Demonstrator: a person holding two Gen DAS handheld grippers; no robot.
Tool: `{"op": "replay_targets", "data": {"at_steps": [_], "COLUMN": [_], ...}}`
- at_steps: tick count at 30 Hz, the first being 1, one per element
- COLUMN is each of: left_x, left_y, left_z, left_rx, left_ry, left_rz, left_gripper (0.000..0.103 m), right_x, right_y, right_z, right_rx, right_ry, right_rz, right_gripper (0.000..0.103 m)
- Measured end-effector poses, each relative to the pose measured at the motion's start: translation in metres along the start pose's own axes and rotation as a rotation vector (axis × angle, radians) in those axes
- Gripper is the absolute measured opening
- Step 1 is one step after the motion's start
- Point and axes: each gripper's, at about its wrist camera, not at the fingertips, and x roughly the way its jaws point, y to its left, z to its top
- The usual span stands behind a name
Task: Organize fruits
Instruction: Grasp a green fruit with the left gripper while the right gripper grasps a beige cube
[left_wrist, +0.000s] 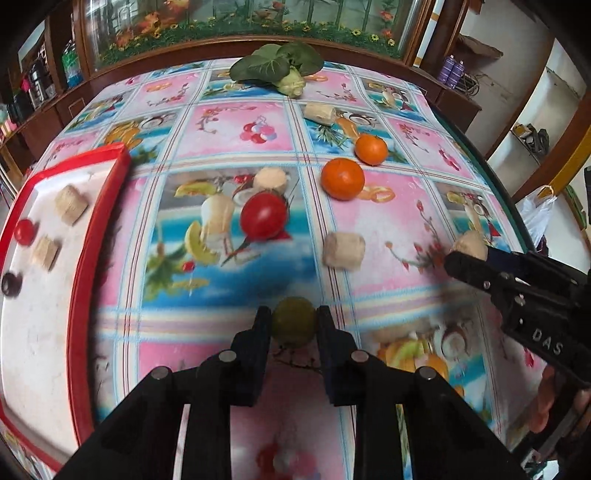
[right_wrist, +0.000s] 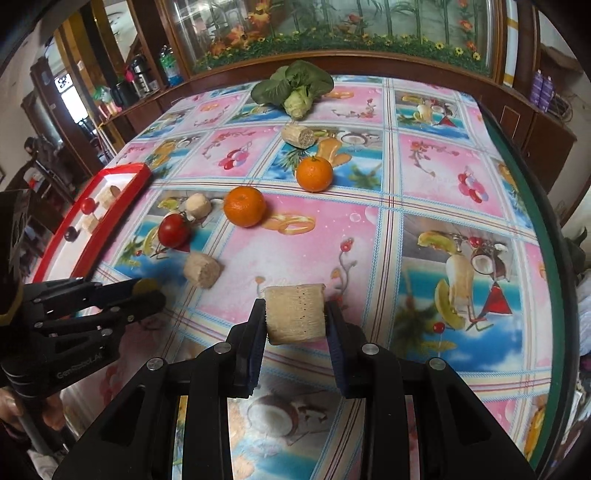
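My left gripper (left_wrist: 294, 325) is shut on a small green round fruit (left_wrist: 294, 325) just above the tablecloth; it also shows in the right wrist view (right_wrist: 146, 286). My right gripper (right_wrist: 295, 314) is shut on a pale sugarcane piece (right_wrist: 295, 314), seen at the right in the left wrist view (left_wrist: 471, 245). On the table lie a red tomato (left_wrist: 263, 215), two oranges (left_wrist: 342, 178) (left_wrist: 371, 148) and more cane pieces (left_wrist: 344, 251) (left_wrist: 270, 178) (left_wrist: 320, 112). The red-rimmed tray (left_wrist: 101, 229) at the left holds cane pieces, a small tomato and a dark fruit.
A leafy green vegetable (left_wrist: 280, 66) lies at the far table edge. A wooden cabinet with glass stands behind the table. The table's right edge (right_wrist: 546, 258) is dark green. A plastic bag (left_wrist: 537, 216) hangs beyond the right side.
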Motion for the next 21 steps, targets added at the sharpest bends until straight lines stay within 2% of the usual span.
{"op": "replay_targets", "data": {"at_steps": [9,14,21], "left_x": [-0.024,-0.030,-0.037], "left_y": [0.009,0.016,0.024], "left_z": [-0.031,-0.038,-0.039], "left_rx": [-0.016,-0.020,-0.038], "left_ry": [0.014,0.021,0.022], "left_rz": [-0.048,-0.059,-0.110], "left_gripper": [0.027,0.027,0.027], "right_x": [-0.011,-0.015,-0.020], "right_y": [0.025,0.040,0.050], "right_z": [-0.024,-0.036,-0.041], "right_rx": [-0.046,-0.047,-0.003], "right_ry": [0.010,0.013,0.019], "right_rz": [-0.041,-0.043,-0.040], "right_gripper": [0.030,0.030,0.030]}}
